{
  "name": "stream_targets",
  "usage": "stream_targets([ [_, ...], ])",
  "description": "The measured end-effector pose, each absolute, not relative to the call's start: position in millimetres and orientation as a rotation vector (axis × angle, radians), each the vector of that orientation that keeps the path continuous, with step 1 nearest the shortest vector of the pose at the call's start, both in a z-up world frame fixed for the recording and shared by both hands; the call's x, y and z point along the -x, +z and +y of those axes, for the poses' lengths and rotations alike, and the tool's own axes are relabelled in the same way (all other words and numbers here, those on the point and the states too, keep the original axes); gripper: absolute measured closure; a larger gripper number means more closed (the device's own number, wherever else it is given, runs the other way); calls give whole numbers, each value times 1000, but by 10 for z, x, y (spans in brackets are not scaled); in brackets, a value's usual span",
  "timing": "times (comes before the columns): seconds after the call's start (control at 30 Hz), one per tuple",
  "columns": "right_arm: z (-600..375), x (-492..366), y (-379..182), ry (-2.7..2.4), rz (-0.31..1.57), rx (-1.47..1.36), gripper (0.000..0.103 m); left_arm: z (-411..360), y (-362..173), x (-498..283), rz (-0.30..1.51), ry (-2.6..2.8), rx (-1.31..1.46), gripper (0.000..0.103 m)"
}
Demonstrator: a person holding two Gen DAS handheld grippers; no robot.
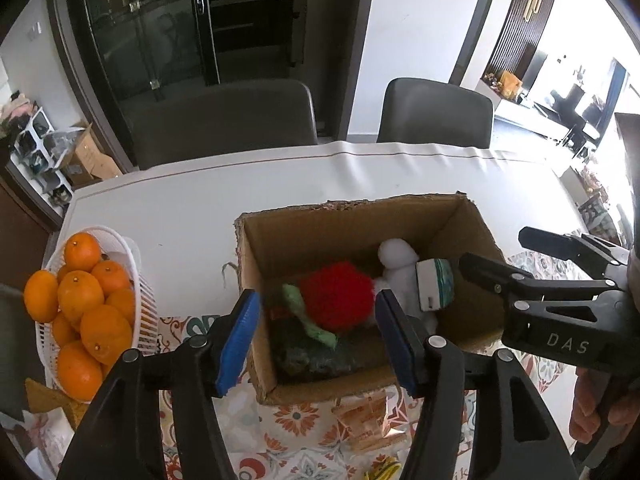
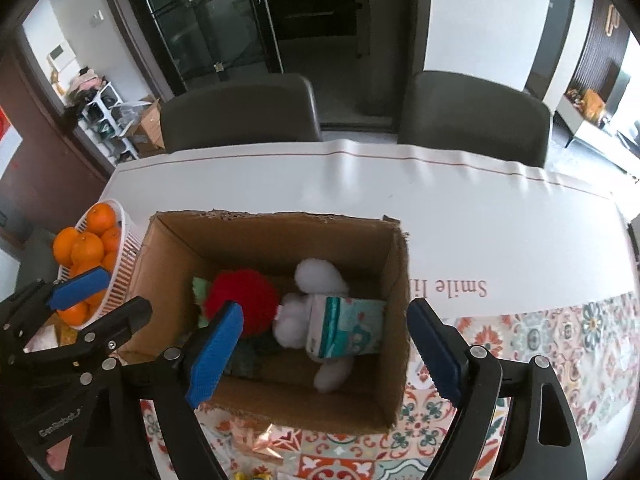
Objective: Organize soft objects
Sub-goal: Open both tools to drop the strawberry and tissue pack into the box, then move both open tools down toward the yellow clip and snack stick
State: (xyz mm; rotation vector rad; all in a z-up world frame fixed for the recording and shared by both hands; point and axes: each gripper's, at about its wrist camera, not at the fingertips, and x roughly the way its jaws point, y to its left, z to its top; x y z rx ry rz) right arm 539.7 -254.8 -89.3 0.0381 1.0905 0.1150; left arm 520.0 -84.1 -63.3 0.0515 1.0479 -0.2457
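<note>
Left gripper (image 1: 316, 336) and right gripper (image 2: 324, 350) both hover over the open cardboard box (image 2: 276, 236), jaws apart, nothing between the pads. Inside lie a red pompom (image 2: 244, 300), white plush toy (image 2: 316, 280) and tissue pack (image 2: 348, 326). Basket of oranges (image 1: 86, 300) sits left of the box on the table (image 1: 180, 208).

Both wrist cams look steeply down, sharing box (image 1: 360, 216).

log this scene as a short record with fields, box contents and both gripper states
container: cardboard box on the table, open top
contents: red fuzzy ball, white plush toy, teal tissue pack resting on the plush, green soft item
left hand-held gripper: open, empty, over the box
right hand-held gripper: open, empty, over the box
nearby: white basket of oranges
</note>
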Motion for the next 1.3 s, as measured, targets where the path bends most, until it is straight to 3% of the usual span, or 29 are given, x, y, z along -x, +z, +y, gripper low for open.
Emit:
stream_targets([
  [0.57, -2415, -4729, -548, 144, 982, 6, 18, -623, -476, -4500, 1037, -203, -6, 42],
  [1.3, -2471, -3913, -1011, 159, 1073, -13, 18, -760, -988, -3718, 1143, -255, -13, 41],
])
